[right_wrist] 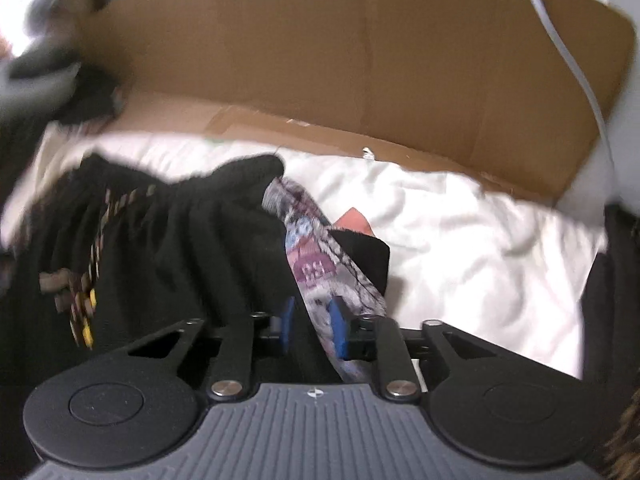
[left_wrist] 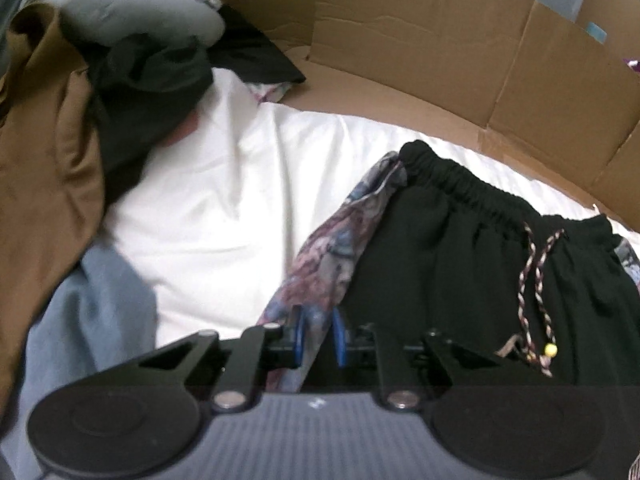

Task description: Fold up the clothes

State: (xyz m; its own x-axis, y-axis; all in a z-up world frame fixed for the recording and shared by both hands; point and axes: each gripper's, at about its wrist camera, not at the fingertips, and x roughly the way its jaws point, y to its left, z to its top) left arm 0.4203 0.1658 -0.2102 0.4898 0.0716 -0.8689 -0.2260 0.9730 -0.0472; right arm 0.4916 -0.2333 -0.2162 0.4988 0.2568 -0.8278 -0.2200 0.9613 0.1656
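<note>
1. Left gripper [left_wrist: 320,334]: jaws clamped on patterned fabric edge [left_wrist: 320,268] of black shorts [left_wrist: 460,264], lower centre.
2. Right gripper [right_wrist: 311,326]: jaws clamped on same patterned fabric, lower centre.
3. Shorts on white sheet [left_wrist: 224,184], cardboard [left_wrist: 440,52] above.

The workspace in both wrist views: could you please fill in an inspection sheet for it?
Surface: white sheet, creased, partly covered by clothes.
Job's things: black shorts with elastic waistband and braided drawstring; patterned side panel along each edge.
Clutter: heap of brown garment, grey garment, dark garment and pale blue cloth in the left wrist view.
Grippers: left tool shut on one patterned side panel; right tool shut on the other.
Cables: white cable across the cardboard, right wrist view.
Surroundings: flattened cardboard standing behind the sheet.
</note>
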